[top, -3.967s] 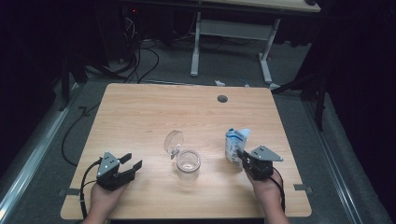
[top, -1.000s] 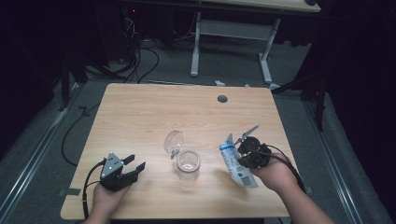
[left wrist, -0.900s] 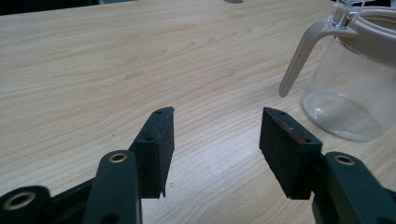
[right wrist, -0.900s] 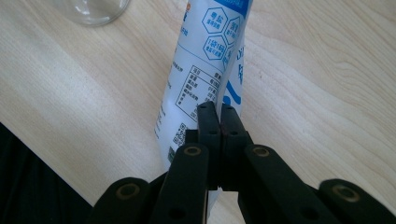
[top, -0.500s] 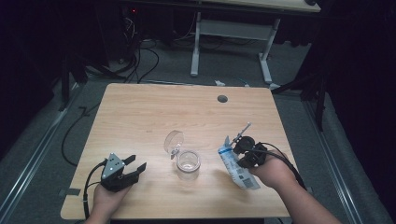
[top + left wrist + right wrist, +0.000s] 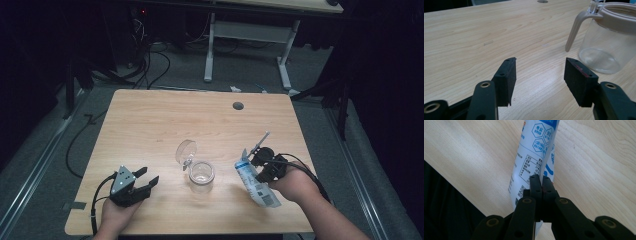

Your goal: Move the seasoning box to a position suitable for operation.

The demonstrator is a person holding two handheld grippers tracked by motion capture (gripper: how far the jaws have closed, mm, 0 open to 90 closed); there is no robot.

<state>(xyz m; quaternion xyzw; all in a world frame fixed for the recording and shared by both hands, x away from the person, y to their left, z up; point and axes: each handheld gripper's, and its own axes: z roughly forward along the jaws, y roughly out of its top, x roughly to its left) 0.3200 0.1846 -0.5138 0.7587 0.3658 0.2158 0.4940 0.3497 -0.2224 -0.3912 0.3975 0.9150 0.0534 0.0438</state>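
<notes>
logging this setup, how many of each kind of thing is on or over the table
glass jar with its hinged lid open: 1
blue and white pouch, clamped in the right tool: 1
tools: 2, the left tool open and holding nothing
total: 4

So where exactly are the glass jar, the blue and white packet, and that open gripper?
glass jar (image 6: pixel 202 173): high view, on its open mouth.
blue and white packet (image 6: pixel 262 192): high view, on its printed lower half.
left gripper (image 6: pixel 148 177): high view, midway between its open fingertips.
</notes>
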